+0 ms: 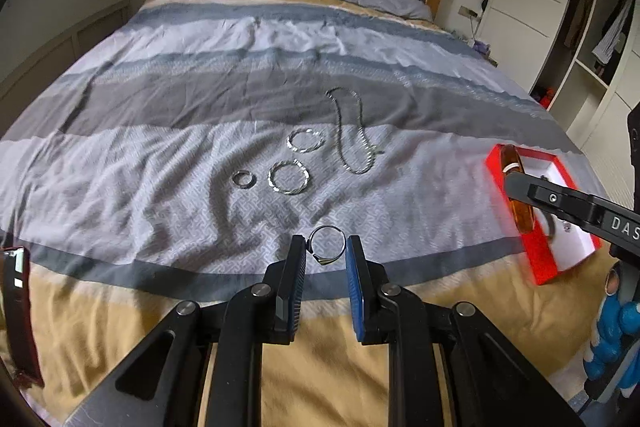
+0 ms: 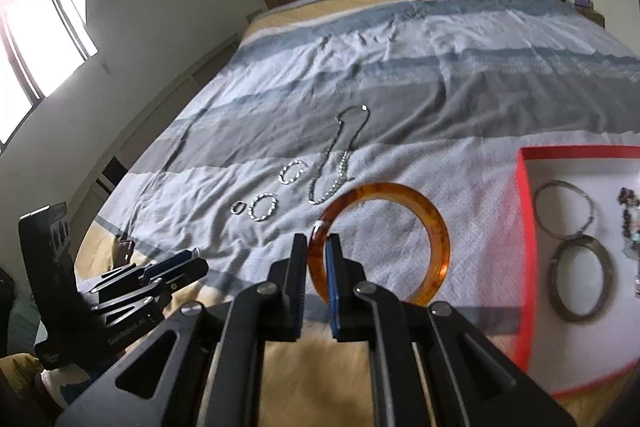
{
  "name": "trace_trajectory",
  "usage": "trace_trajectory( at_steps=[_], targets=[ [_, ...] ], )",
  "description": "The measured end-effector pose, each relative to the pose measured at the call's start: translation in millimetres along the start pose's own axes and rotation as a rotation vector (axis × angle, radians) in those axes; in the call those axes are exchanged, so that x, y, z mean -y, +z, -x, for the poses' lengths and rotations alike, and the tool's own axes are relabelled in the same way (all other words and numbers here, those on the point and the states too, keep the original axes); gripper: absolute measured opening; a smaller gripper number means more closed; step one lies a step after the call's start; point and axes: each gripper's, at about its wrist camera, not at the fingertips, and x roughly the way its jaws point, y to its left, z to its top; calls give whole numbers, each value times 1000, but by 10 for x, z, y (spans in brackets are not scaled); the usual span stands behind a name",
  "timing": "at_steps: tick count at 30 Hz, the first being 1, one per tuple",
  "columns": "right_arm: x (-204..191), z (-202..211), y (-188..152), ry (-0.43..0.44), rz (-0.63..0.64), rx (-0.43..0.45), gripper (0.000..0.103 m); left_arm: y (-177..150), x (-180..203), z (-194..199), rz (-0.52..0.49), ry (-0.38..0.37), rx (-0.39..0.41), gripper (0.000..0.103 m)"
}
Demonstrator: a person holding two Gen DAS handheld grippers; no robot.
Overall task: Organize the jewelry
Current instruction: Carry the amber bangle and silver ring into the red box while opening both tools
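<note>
While the left gripper (image 1: 326, 251) pinches a silver ring (image 1: 327, 242), right gripper (image 2: 318, 259) clamped on amber bangle (image 2: 400, 211), red box (image 2: 524, 227) at bed's (image 2: 400, 47) right edge, chain (image 1: 352, 131) mid-bed.

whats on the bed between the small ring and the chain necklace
Two twisted silver hoops: the near hoop beside the small ring, the far hoop next to the chain necklace. Both wrist views show it, the left more clearly.

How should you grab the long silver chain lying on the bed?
Probably pinch the silver chain from straight above, at its near looped end. It lies flat and limp on the bedspread, so nothing stands up to grip sideways, and that end is clear of the twisted hoops beside it.
</note>
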Motion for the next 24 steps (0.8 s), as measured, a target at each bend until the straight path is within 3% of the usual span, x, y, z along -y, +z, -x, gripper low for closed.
trace_trajectory(
  at_steps=[8,16,24],
  targets=[
    [188,627,-96,-51,-23,57,8,39,432,229,-39,-46,25,20],
    [982,1153,-189,-184,-63,66,8,107,1288,92,-119,-158,5,20],
    [1756,1244,-315,-253,-99,13,8,84,2273,-298,-244,-258,-59,20]
  ],
)
